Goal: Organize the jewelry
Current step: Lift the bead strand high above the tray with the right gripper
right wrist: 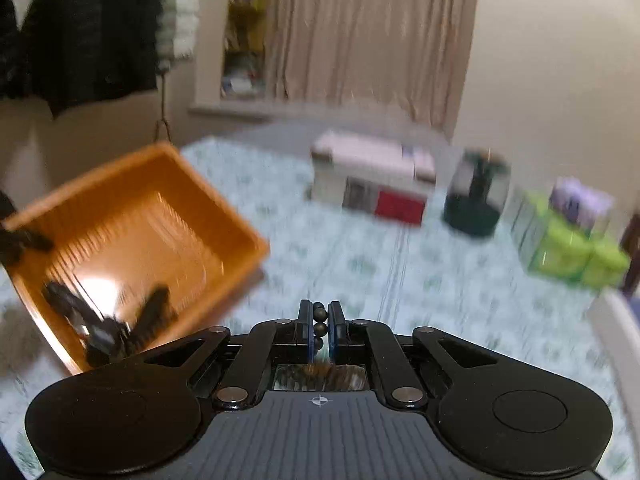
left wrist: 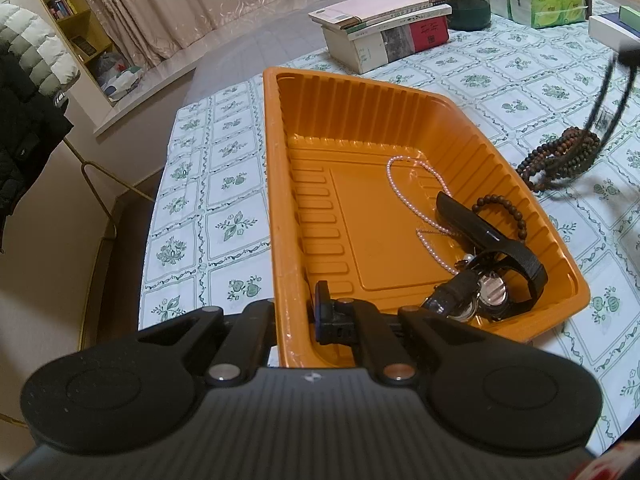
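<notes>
The right gripper's fingers [right wrist: 335, 320] are clenched on a dark bead strand [right wrist: 319, 326]; the left gripper's fingers [left wrist: 322, 312] are clamped on the orange tray [left wrist: 400, 92] wall. The strand (still trailing to the bench) could be snagged or dropped.

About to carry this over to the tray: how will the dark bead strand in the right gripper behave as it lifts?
Likely floppy: the bead strand hangs in long loops below the right gripper, part still piled on the tablecloth. It may swing and snag the tray rim. The round beads could slip, since the fingers pinch only a few.
</notes>
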The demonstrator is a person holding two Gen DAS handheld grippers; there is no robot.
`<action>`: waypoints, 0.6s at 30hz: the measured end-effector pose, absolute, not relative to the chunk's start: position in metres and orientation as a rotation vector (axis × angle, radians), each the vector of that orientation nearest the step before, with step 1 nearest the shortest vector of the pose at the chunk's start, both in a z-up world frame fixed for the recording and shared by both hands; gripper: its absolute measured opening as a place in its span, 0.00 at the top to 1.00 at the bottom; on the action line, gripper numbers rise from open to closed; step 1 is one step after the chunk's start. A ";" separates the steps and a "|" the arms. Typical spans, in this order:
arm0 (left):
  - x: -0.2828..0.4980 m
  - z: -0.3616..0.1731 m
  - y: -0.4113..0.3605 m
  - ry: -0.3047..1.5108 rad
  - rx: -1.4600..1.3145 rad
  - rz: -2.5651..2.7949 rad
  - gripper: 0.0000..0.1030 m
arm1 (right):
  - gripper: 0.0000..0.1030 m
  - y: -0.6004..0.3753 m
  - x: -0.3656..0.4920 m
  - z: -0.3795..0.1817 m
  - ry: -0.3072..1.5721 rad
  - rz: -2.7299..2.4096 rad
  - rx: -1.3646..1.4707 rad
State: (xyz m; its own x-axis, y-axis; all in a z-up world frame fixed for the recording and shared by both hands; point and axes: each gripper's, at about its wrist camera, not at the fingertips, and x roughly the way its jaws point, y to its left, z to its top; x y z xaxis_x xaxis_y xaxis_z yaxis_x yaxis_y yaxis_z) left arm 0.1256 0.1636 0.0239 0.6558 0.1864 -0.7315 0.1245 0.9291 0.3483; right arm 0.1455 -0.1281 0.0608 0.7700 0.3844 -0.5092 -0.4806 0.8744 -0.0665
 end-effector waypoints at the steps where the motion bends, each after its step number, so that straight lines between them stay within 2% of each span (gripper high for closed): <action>1: 0.125 0.024 0.164 0.859 0.388 0.035 0.97 | 0.94 -0.129 0.144 0.074 0.478 0.478 -0.216; 10: 0.123 0.027 0.163 0.849 0.386 0.027 0.97 | 0.94 -0.149 0.141 0.183 0.252 0.467 -0.294; 18: 0.123 0.027 0.163 0.848 0.389 0.024 0.97 | 0.94 -0.151 0.144 0.244 0.136 0.475 -0.327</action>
